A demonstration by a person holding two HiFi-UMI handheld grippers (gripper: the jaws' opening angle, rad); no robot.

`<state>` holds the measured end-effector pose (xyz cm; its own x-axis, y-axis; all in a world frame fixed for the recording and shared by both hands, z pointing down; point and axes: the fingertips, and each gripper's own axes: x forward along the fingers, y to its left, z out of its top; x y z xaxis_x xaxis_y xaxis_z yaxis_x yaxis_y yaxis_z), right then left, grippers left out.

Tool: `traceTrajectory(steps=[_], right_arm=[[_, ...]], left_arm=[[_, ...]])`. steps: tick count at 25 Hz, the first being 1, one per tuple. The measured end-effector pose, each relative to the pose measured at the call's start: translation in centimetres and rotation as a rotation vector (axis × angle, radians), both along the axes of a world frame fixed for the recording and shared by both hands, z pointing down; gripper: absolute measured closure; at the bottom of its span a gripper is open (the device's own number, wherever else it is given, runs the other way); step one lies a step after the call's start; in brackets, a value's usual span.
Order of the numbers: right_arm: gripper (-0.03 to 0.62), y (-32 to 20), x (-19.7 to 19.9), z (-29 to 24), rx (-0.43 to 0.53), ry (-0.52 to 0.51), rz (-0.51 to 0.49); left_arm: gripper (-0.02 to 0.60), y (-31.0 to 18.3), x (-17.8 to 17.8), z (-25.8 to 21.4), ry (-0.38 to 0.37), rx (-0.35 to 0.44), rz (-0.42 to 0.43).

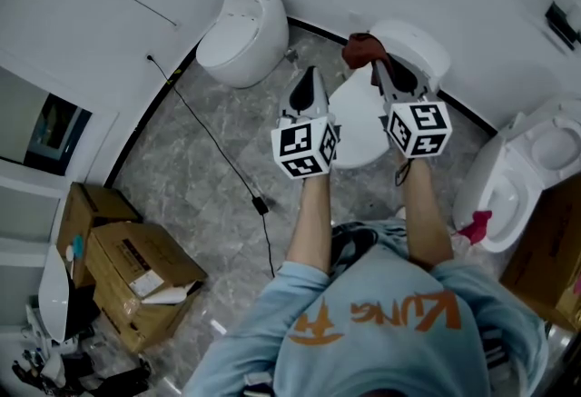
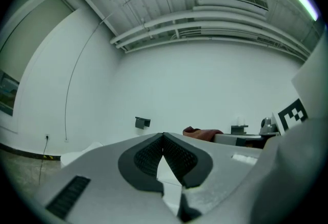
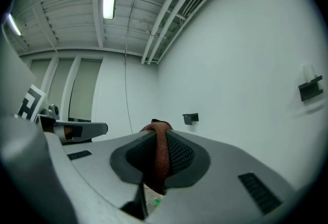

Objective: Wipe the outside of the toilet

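As the right gripper (image 3: 158,141) has its jaws pressed together on a red-brown cloth (image 3: 160,166), we see the cloth squeezed between the two pads and coming out above and below them. From the head view, the bunched end of the cloth is at the back of the white toilet (image 1: 359,127), just beside the tank. We cannot tell if it presses on the porcelain. The left gripper (image 2: 164,138) has its jaws closed tip to tip, with nothing between them. It is held just to the left of the toilet's closed lid. Further left of the toilet stands a second toilet (image 1: 241,36) at the wall, and a black cable (image 1: 218,150) runs over the grey floor. To the right of the toilet is a third toilet (image 1: 526,173) with its lid up. Cardboard boxes (image 1: 136,268) lie well apart from the toilet, far to the left.
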<state>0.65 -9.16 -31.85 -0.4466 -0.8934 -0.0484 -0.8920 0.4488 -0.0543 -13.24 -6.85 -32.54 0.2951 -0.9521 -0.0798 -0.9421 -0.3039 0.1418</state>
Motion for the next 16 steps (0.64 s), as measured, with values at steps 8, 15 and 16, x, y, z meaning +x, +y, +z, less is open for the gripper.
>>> traceTrajectory(steps=[8, 15, 16], right_arm=[[0.554, -0.7, 0.1, -0.1, 0.026, 0.003, -0.006], [0.554, -1.4, 0.3, -0.5, 0.042, 0.025, -0.013], [0.554, -1.5, 0.3, -0.5, 0.045, 0.029, -0.015]], left_arm=[[0.586, 0.6, 0.5, -1.6, 0.056, 0.105, 0.113], [0.586, -0.1, 0.0, -1.1, 0.013, 0.115, 0.057], [0.586, -0.2, -0.1, -1.0, 0.011, 0.116, 0.052]])
